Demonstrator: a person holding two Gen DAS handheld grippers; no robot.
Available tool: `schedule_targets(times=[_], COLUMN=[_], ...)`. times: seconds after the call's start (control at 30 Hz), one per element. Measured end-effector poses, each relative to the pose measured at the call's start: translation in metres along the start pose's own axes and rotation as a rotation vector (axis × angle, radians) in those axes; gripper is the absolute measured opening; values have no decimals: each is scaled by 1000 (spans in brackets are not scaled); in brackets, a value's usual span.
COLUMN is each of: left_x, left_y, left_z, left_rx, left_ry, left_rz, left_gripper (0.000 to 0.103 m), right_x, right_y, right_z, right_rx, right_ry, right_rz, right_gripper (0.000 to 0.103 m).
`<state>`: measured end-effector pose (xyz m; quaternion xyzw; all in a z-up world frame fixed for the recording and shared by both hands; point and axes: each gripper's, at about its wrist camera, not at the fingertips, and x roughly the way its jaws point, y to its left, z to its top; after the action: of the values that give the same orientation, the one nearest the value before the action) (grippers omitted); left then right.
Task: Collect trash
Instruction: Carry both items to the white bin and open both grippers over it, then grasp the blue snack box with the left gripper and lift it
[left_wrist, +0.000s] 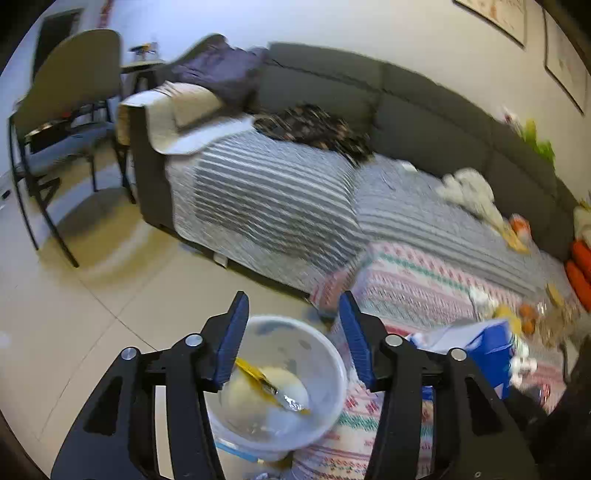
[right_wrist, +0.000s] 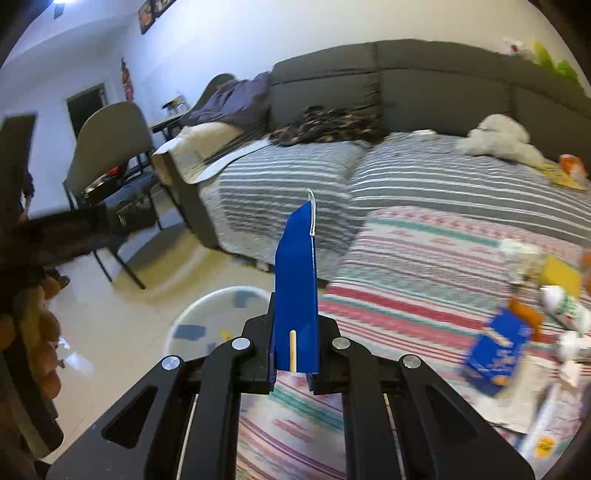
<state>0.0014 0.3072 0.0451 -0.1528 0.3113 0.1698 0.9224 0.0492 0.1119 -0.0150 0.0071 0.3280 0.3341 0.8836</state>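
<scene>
Your right tongs (right_wrist: 295, 295) are clamping shut on a thin white stick (right_wrist: 292, 349), its end showing pale against the blue pads and a slim white tip poking out past them at the top; that is the piece of trash you are carrying. Below and to the left of those tongs, the white bucket (right_wrist: 218, 314) is standing on the tiled floor (right_wrist: 110, 332), with a few scraps lying inside. Your left tongs (left_wrist: 293, 325) are hanging half open directly above the same bucket (left_wrist: 325, 350), with nothing between the blue pads, and under them a yellow and silver wrapper (left_wrist: 273, 387) is lying on something pale at the bottom. To the right of both tongs, the patterned blanket (right_wrist: 424, 266) in pink, red and green stripes is spreading out, and at its far right more rubbish is sitting: a blue carton (right_wrist: 498, 350), crumpled white paper and some orange and yellow bits, blurred enough that you cannot tell them apart well. Ahead of the tongs the grey sofa (left_wrist: 424, 107) is carrying a grey striped cover (left_wrist: 277, 192), a dark patterned cloth (left_wrist: 314, 125), a purple garment (left_wrist: 221, 70) and a white plush toy (right_wrist: 498, 138). Off to the left a grey chair (left_wrist: 74, 81) is standing on the floor.
</scene>
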Motion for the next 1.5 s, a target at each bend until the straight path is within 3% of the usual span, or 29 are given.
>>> schedule_targets(times=[0.23,0.37,0.4,0.43,0.47,0.63,0.83,1.13,1.5], left_x=[-17,-23,-23,-24,-24,-23,-22,-2,22], left_y=[30,45,47,47,47,41,18,-38,-120], left_z=[16,19,20,19,19,18,13,-5,-26], left_rx=[-61,-93,-93,-92,-90,-69,-27,81,199], left_ry=[-81,-96,-98,-103,-106,-118,-142,-97,-52], left_rz=[89,105,111,124,133,162,186,205,113], left_gripper=[54,58,59,62,66,82,96,96,96], right_x=[46,62,65,66,65,59,40,-2,-49], right_y=[46,59,60,61,60,51,24,-44,-116], right_z=[6,6,6,6,7,13,19,31,26], right_rx=[-13,-13,-12,-7,4,15,21,95,121], right_ry=[53,79,83,83,67,36,-6,-86,-97], right_rz=[73,77,73,61,41,-37,-180,-371,-515], right_gripper=[12,19,35,62,72,91,96,96,96])
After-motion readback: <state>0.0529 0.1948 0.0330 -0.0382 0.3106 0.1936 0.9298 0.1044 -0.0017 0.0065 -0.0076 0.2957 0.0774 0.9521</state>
